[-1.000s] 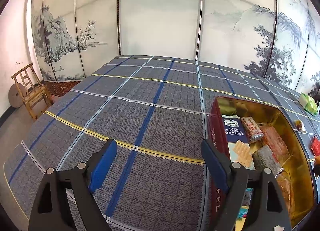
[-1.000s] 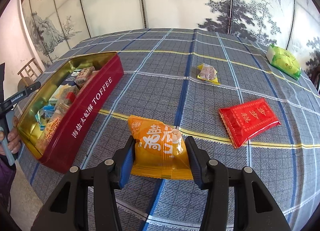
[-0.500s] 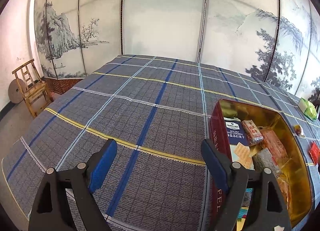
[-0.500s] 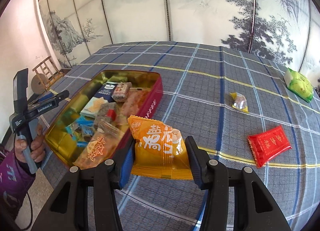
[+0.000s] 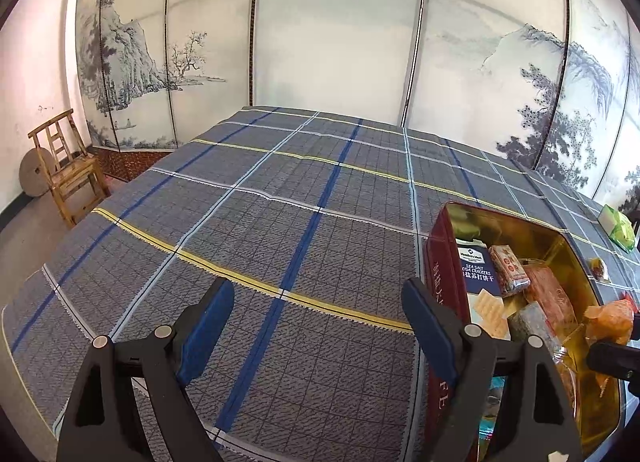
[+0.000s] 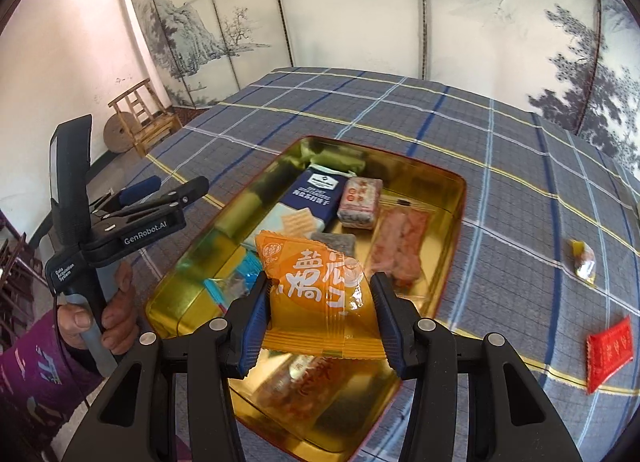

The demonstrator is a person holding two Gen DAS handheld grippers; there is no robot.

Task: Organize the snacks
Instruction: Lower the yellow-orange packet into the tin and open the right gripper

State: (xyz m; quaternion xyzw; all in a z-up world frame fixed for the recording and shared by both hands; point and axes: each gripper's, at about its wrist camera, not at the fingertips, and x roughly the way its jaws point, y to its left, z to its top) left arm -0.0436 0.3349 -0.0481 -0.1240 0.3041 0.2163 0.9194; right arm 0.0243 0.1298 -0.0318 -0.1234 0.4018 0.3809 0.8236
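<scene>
A grey plaid cloth (image 5: 248, 246) covered the wide surface, with painted landscape screens (image 5: 332, 38) standing behind it. Nearest the right-wrist camera, the right gripper (image 6: 320, 312) had its blue pads pressed against both sides of an orange snack packet (image 6: 316, 294), which hung tilted above the near end of the open gold-lined tin (image 6: 456, 198). Beneath and beyond the packet, the tin held a blue cracker box (image 6: 314, 198), a red-wrapped cake (image 6: 360, 202) and a clear pack of pink strips (image 6: 400, 246). To the tin's left, a hand (image 6: 108, 310) held the left gripper (image 5: 316, 326), whose jaws stood wide apart and empty over bare cloth. Toward the cloth's right edge lay a red packet (image 6: 610, 346) and, farther back, a small yellow sweet (image 6: 584, 262).
</scene>
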